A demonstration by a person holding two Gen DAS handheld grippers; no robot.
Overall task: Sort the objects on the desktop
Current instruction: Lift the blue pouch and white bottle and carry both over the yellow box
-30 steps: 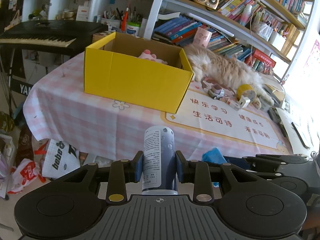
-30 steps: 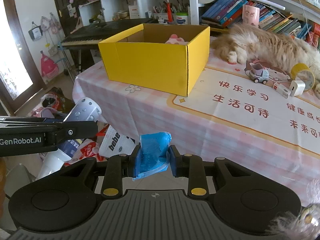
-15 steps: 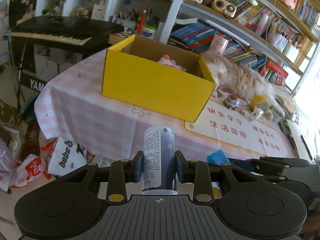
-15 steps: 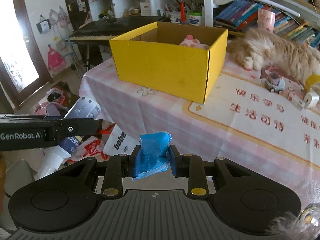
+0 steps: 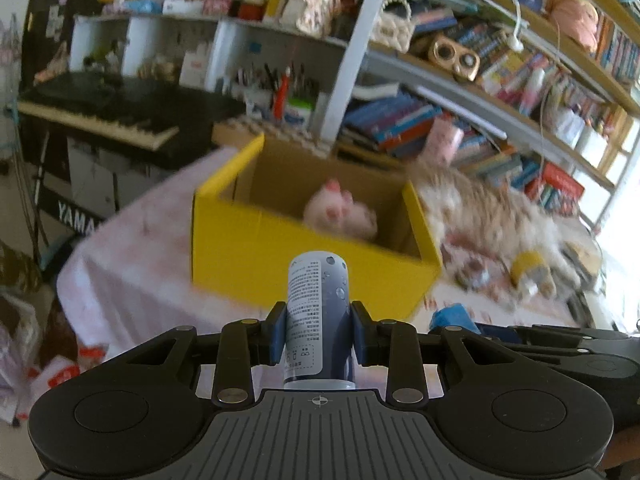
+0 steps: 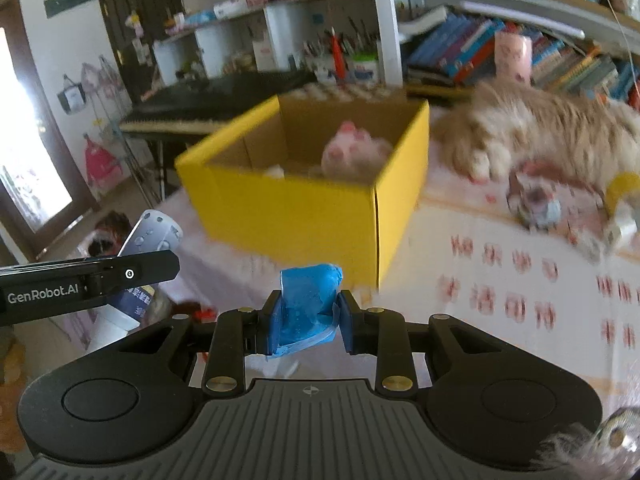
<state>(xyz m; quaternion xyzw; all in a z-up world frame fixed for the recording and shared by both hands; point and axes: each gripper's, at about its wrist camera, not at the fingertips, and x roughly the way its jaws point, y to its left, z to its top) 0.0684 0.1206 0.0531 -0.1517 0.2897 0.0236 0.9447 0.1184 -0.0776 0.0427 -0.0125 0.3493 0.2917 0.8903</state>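
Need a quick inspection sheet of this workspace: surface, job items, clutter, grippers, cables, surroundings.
Surface: table with pink checked cloth and a printed mat.
Job's things: open yellow box holding a pink plush toy; bottle; blue roll.
Clutter: toy car, yellow tape roll, fluffy cat lying on the table.
Grippers: left hand-held gripper shut on the bottle; right hand-held gripper shut on the blue roll.
Cables: nothing seen on the table.
Surroundings: bookshelves, keyboard.

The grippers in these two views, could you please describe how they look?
Both the left gripper and the right gripper are matte black, with ribbed grey bases, round side discs, brass-coloured screws and blue finger pads. One side bar reads "GenRobot.AI".
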